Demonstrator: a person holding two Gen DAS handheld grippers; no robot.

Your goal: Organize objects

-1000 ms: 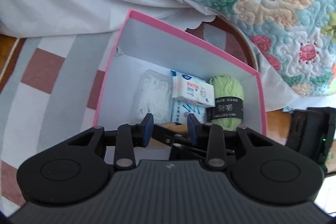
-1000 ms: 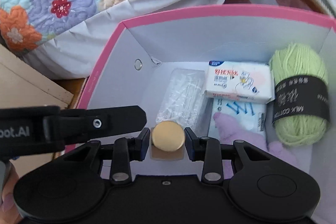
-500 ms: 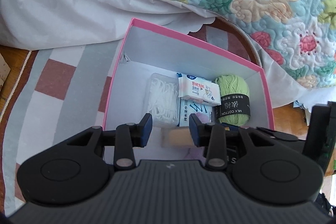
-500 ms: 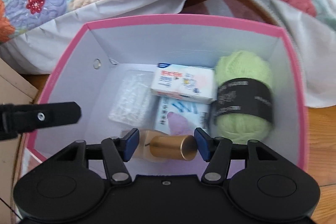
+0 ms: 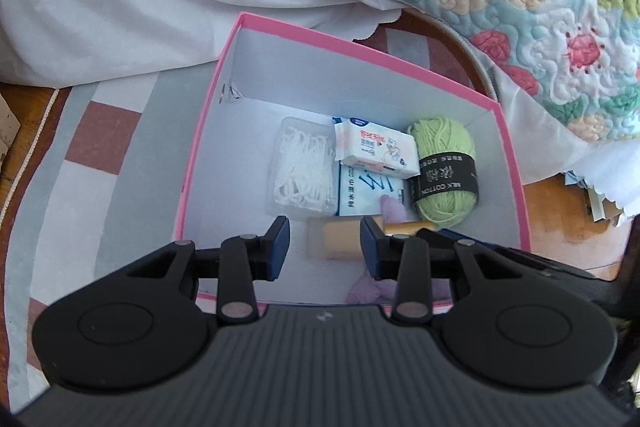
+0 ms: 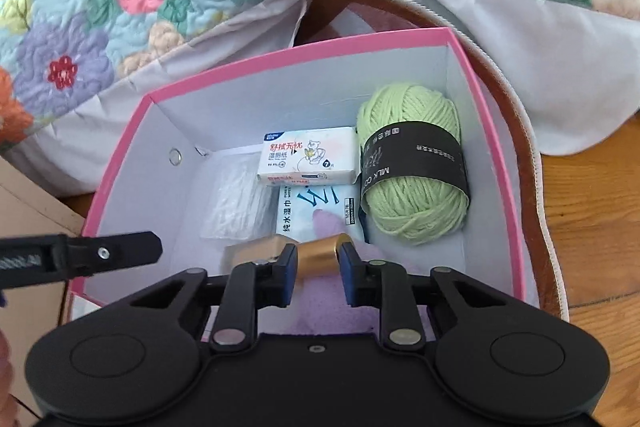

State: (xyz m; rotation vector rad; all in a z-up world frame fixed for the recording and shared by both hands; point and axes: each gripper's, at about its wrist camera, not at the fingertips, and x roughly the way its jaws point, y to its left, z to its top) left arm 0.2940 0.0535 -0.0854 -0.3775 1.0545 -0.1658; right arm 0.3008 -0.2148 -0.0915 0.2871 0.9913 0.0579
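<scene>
step: setting gold-capped bottle point(image 6: 318, 251) into pink box point(image 6: 496, 163) | right gripper point(image 6: 318, 267) clamps its cap | left gripper point(image 5: 322, 243) gapes empty | we lower onto the bare floor beside the yarn point(image 6: 412, 183), then release.

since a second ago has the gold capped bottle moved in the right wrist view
Yes. The gold capped bottle faced the camera cap-on by the floss box; now it lies sideways lower in the pink box, nearer the wipes pack.
</scene>
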